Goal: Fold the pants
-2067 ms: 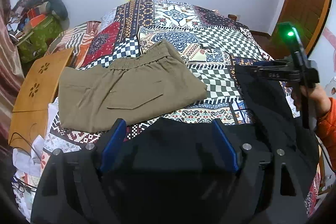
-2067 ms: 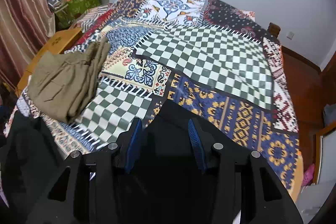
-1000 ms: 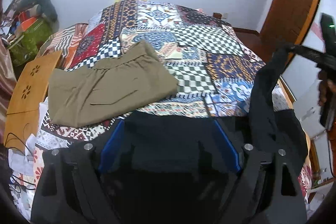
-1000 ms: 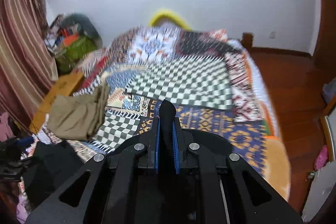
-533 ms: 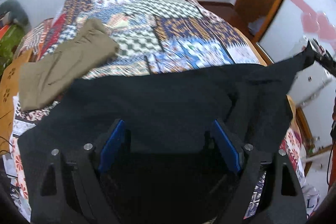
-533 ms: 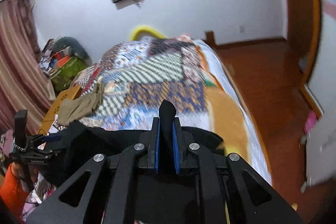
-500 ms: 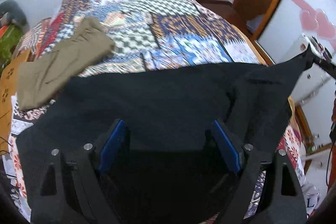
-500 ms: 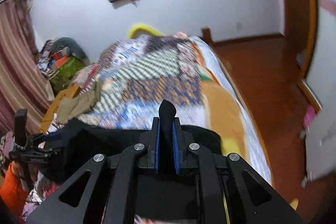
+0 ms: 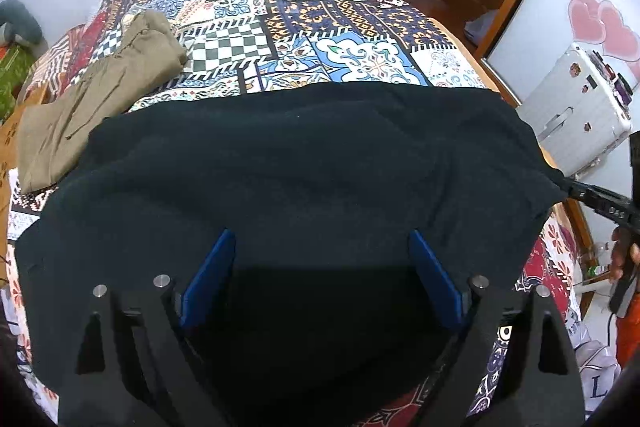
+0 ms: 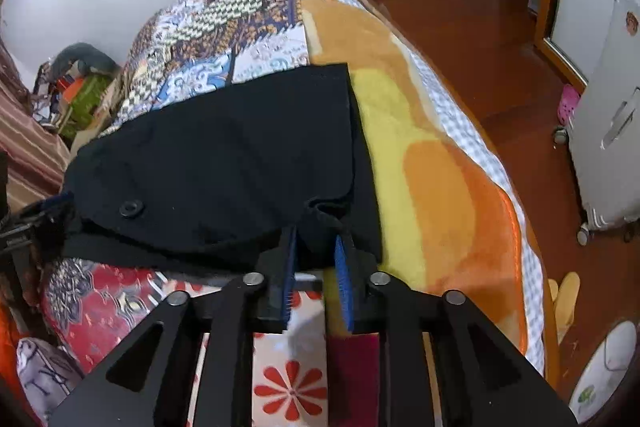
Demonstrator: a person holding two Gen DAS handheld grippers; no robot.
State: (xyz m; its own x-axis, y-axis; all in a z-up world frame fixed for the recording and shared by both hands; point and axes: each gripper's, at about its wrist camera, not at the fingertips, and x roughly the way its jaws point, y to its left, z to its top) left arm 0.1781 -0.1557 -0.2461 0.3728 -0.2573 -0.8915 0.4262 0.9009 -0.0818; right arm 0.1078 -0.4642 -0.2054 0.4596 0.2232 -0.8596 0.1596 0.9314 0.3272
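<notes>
the black pants (image 9: pixel 304 163) lie spread across the near end of the bed (image 9: pixel 360 23), on the patchwork quilt, their right end reaching the orange blanket (image 10: pixel 432 155) at the bed's side. the left claw (image 9: pixel 320 275) stands spread wide, its jaws having just opened further, dark cloth lying between the blue pads (image 9: pixel 208 275) without being pressed. the right claw (image 10: pixel 316 267) has just been opening too; its jaws stand a little apart with a corner of the pants between them, no longer pinched.

the step in hand looks like laying the garment flat before the first fold. to do it well, let both corners drop cleanly, smooth the ridges running across the middle, and square the edges before taking a new hold.

the left wrist view shows the whole width of the pants, the folded olive pants (image 9: pixel 92 99) beside them on the quilt, and a silver suitcase (image 9: pixel 576 115) by the wall. only the right wrist view shows the button (image 10: pixel 132 207) near the left end, the straight far edge, and the wooden floor.
</notes>
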